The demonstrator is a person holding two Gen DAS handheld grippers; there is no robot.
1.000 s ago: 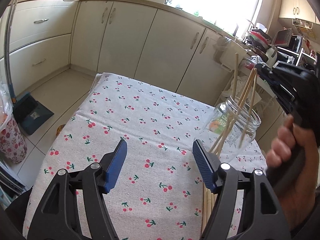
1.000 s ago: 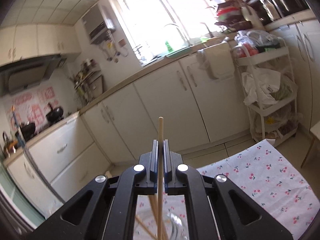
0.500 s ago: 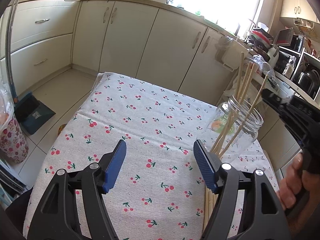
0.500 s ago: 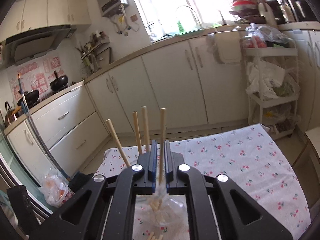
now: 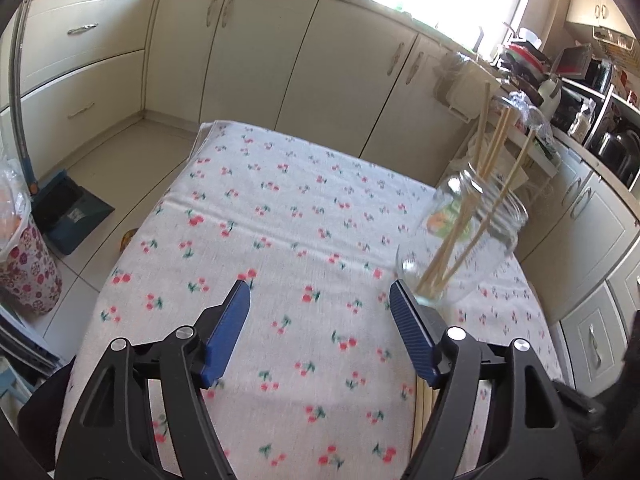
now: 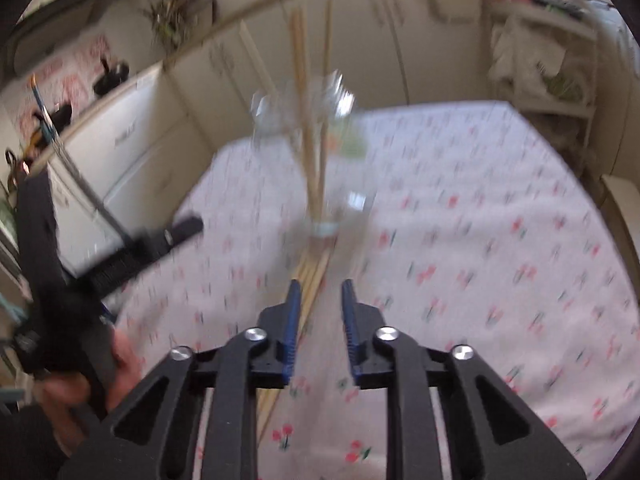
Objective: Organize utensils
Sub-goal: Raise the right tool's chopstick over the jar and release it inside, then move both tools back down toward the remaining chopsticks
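White tablecloth (image 5: pixel 288 216), red cherry print; pale wooden chopsticks (image 5: pixel 490 152); clear glass jar (image 5: pixel 480 240); cream cabinets (image 5: pixel 256 48).

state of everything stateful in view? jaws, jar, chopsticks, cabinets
left gripper: jaws open wide, empty
right gripper: jaws partly open, empty
glass jar: upright, lidless, holding chopsticks
chopsticks in jar: standing, leaning
loose chopsticks: flat on tablecloth by the jar
cabinet doors: closed

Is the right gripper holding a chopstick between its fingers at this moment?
No, the right gripper is open with nothing between its fingers, and the loose chopsticks lie on the tablecloth below it.
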